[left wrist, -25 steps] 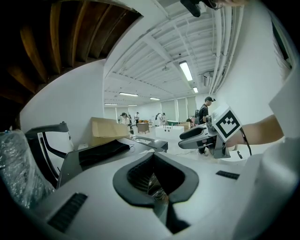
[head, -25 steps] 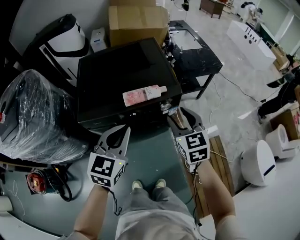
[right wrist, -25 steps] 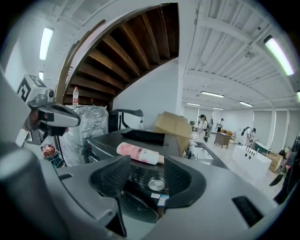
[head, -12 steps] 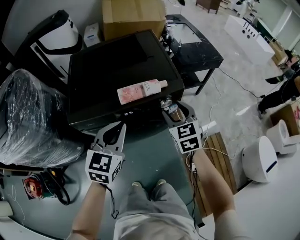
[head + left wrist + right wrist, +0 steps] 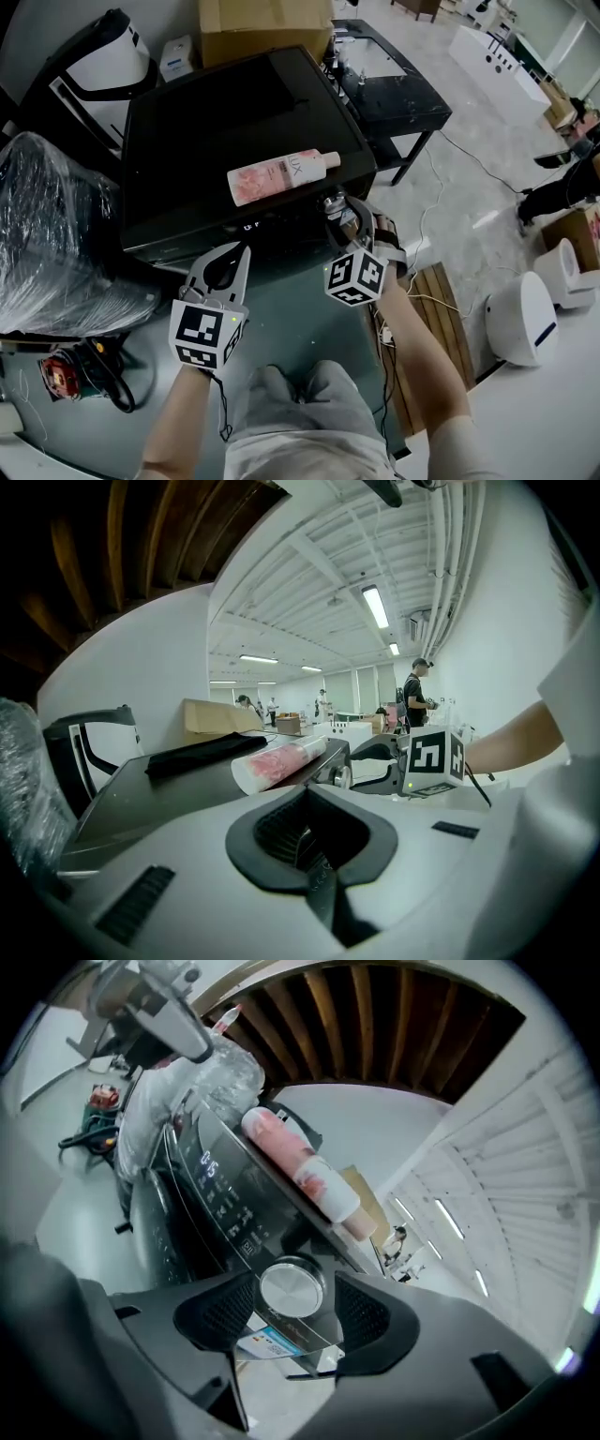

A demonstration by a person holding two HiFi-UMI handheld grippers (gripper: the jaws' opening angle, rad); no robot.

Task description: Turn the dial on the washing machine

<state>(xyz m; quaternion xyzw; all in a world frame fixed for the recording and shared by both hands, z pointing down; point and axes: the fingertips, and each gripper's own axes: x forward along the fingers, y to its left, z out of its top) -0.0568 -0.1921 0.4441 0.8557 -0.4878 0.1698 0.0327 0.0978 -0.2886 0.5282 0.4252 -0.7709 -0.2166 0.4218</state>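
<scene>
Gripping the round, brushed-metal dial [image 5: 292, 1288], the right gripper [image 5: 295, 1309] has its two ribbed black pads closed on either side of the silver disc, which sits at the right end of the washing machine's [image 5: 206, 122] sloping front panel. That glossy dark panel carries rows of pale symbols and a few lit digits [image 5: 211, 1168], all too small to read, and a blue-and-white sticker [image 5: 267, 1342] below the dial is likewise illegible. In the head view the right gripper [image 5: 345, 214] is rolled to one side, so its marker cube [image 5: 355, 277] shows corner-on, with the bare right forearm reaching forward and slightly inward behind it. The left gripper [image 5: 242, 258] hangs level in front of the machine, apart from it, on a bare left forearm. Its smooth grey jaws are pressed together at the tips [image 5: 314, 874] with nothing between them, leaving only the rounded black-lined hollow behind. On the machine's flat, matt black lid lies a pink-and-white cylindrical bottle [image 5: 281, 175] on its side, pale cap pointing right, with "LUX" printed on its white part. To the left is a bulky bundle wrapped in shiny, crinkled clear film [image 5: 52, 234], and a brown cardboard box [image 5: 258, 23] stands behind the machine.
</scene>
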